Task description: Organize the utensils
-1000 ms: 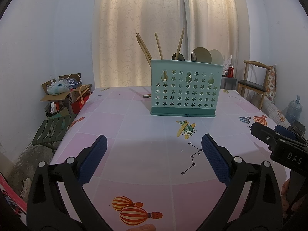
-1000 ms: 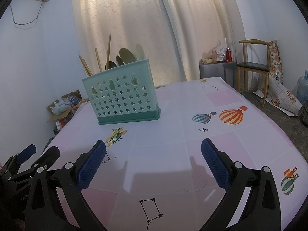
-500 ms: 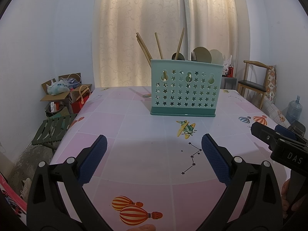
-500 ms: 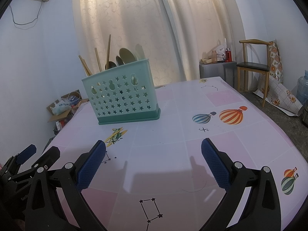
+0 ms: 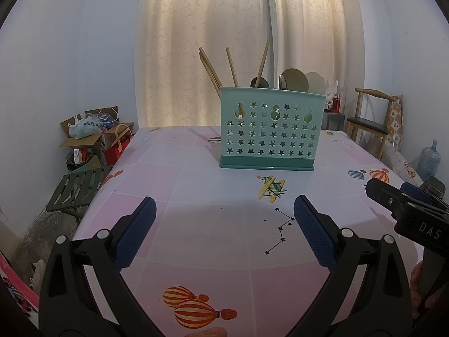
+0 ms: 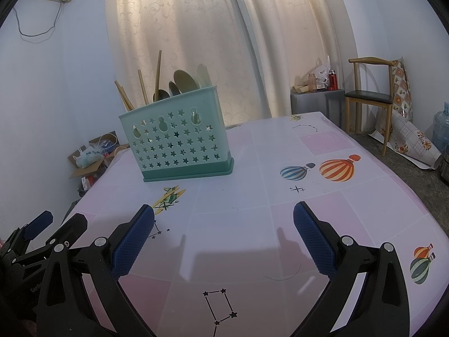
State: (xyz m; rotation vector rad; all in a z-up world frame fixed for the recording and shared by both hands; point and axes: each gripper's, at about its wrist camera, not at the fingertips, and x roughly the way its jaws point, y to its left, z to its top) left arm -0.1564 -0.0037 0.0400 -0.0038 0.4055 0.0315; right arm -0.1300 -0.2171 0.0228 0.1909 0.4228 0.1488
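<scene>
On my left wrist view, the left gripper (image 5: 223,219) hangs over the near part of the table (image 5: 213,185) with its blue pads spread wide and nothing between them. The teal utensil caddy (image 5: 268,133) stands upright toward the far side of the table, well apart from my fingers, with chopsticks (image 5: 233,67) and spoons (image 5: 294,80) sticking out of its top. The right gripper (image 5: 404,207) pokes in at the right edge.

On my right wrist view, the right gripper (image 6: 223,219) is likewise spread wide and empty above the tablecloth. The caddy (image 6: 175,141) sits far and left of centre. The left gripper (image 6: 47,230) shows at the near left edge. A wooden chair (image 6: 369,95) stands far right, beyond the table.
</scene>
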